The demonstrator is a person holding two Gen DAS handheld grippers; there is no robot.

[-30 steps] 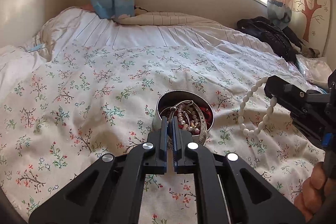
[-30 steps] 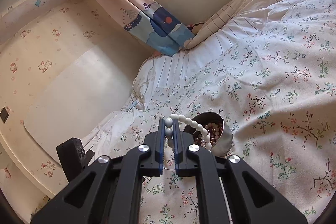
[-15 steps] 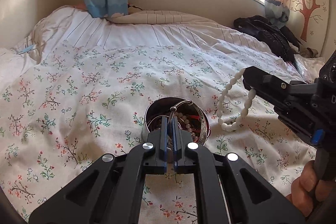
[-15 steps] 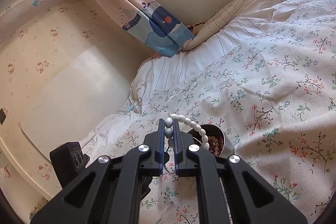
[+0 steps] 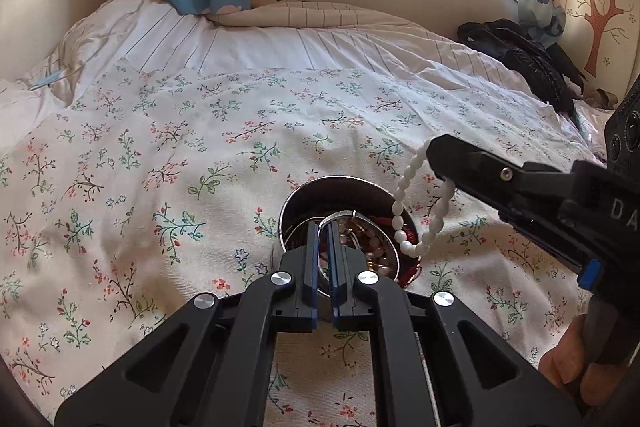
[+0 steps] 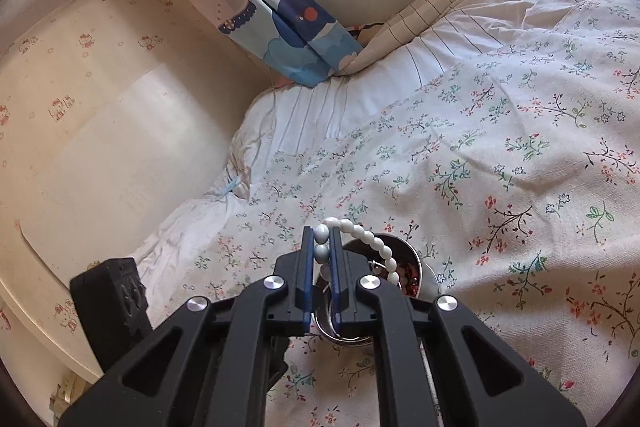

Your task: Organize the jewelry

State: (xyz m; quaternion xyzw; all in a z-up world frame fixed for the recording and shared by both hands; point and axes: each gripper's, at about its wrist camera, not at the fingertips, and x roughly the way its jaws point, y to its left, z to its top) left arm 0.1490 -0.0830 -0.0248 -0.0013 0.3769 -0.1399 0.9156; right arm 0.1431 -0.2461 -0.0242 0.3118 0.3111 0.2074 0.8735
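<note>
Right gripper (image 6: 322, 247) pinching a white bead bracelet (image 5: 404, 223) between its blue pads, loop dangling down to the rim of a round metal tin (image 5: 320, 191); two beads clamped, the rest curving off to the side in the right wrist view. Left gripper (image 5: 323, 241) pressed nearly together right at the tin's near rim, apparently nipping a thin silver bangle (image 5: 352, 217), though hard to confirm behind the fingers. Tin sitting on the floral bedspread (image 5: 160, 163), crammed with a tangle of pearls and red beads, individual pieces impossible to separate. Near half of the tin hidden by black finger frames in both views. Only fingertips of the right hand (image 5: 576, 363) showing, cut off at the frame edge.
</note>
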